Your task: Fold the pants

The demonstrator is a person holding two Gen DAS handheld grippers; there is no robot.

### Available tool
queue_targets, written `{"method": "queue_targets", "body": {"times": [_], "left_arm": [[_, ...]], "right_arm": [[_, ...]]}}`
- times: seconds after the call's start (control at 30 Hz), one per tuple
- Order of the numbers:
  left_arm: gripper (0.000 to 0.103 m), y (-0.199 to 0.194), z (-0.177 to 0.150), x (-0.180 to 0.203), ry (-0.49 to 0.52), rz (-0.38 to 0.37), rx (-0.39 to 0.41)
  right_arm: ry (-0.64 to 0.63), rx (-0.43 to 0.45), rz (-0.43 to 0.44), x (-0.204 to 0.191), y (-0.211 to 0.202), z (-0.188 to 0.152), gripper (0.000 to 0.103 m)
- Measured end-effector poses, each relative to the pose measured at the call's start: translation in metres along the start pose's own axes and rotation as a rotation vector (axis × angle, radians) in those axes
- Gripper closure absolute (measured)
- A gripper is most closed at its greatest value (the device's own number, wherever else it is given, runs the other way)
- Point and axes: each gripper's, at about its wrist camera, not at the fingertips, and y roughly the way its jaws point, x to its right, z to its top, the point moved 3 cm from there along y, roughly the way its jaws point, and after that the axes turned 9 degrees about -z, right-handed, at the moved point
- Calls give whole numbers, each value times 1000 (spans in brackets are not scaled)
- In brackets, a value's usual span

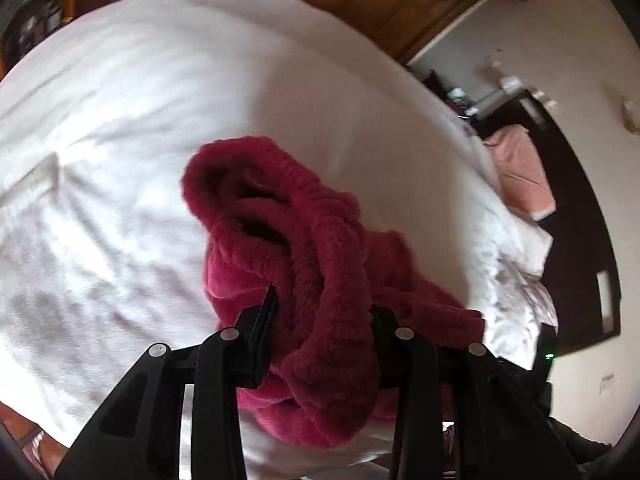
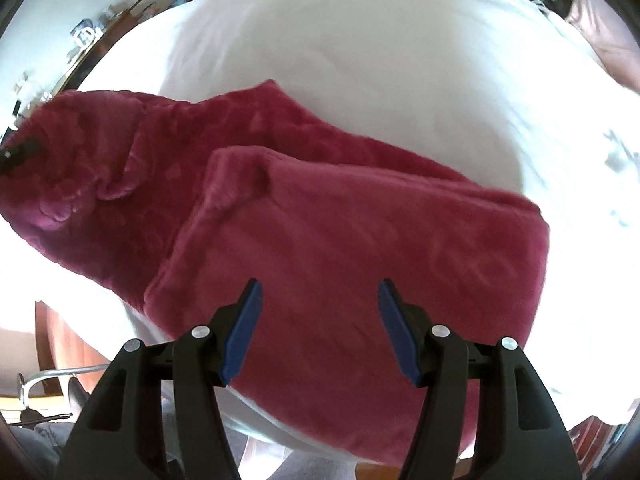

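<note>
Bed (image 2: pixel 360 60): white sheet fills most of both views and serves as the folding surface; soft and wide enough for the garment to lie out flat. Wooden floor and dark furniture show past its edges, toward 1 o'clock in the left wrist view.

Pants (image 2: pixel 320 220): thick, dark red fleece, lying on the bed. In the right wrist view they run from 9 o'clock to 4 o'clock across the sheet. One layer is already doubled over the other, its folded edge showing near the centre, so the fold looks partly made. The end toward 9 o'clock rises off the sheet toward a dark object at the frame edge, probably the other tool, though too little shows to be sure.

Left tongs (image 1: pixel 320 320): pinching a bunched roll of the pants (image 1: pixel 304 264). The fleece is gathered thick between the fingers, and the right-hand finger is mostly buried in it. Judged reason: a bulky gather gives a firm hold for carrying this end over the rest. The cloth hangs lifted, clear of the sheet.

Right tongs (image 2: pixel 318 320): spread wide, blue pads (image 2: pixel 244 332) apart, nothing between them. They hover over the near part of the folded section, at 6 o'clock. Whether they touch the fleece cannot be told. Judged reason: placed to press down or grip the flat layer while the left end is brought across.

Risk, as judgement: fleece is springy and may slump out of a bunched hold.
</note>
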Motion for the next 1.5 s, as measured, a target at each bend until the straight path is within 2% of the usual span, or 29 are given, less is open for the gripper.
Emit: {"method": "queue_targets", "body": {"times": [0.2, 0.43, 0.53, 0.77, 0.97, 1.07, 1.33, 1.5], "left_arm": [[67, 4, -8, 78, 100, -71, 7], [67, 28, -31, 174, 232, -138, -36], [67, 47, -50, 221, 317, -152, -78], [67, 110, -102, 288, 460, -163, -213], [67, 170, -148, 312, 594, -81, -336], [67, 188, -167, 315, 647, -47, -376], [67, 230, -201, 318, 757, 25, -436], [57, 251, -217, 310, 764, 61, -482]], "right_arm": [[54, 10, 25, 29, -10, -27, 41], [123, 21, 54, 67, -14, -46, 41], [160, 23, 58, 88, -13, -56, 41], [261, 29, 53, 135, -18, -85, 41], [329, 30, 40, 163, -20, -107, 41], [361, 20, 38, 173, -18, -119, 41], [386, -8, 27, 184, -14, -136, 41], [371, -20, 29, 183, -12, -140, 41]]}}
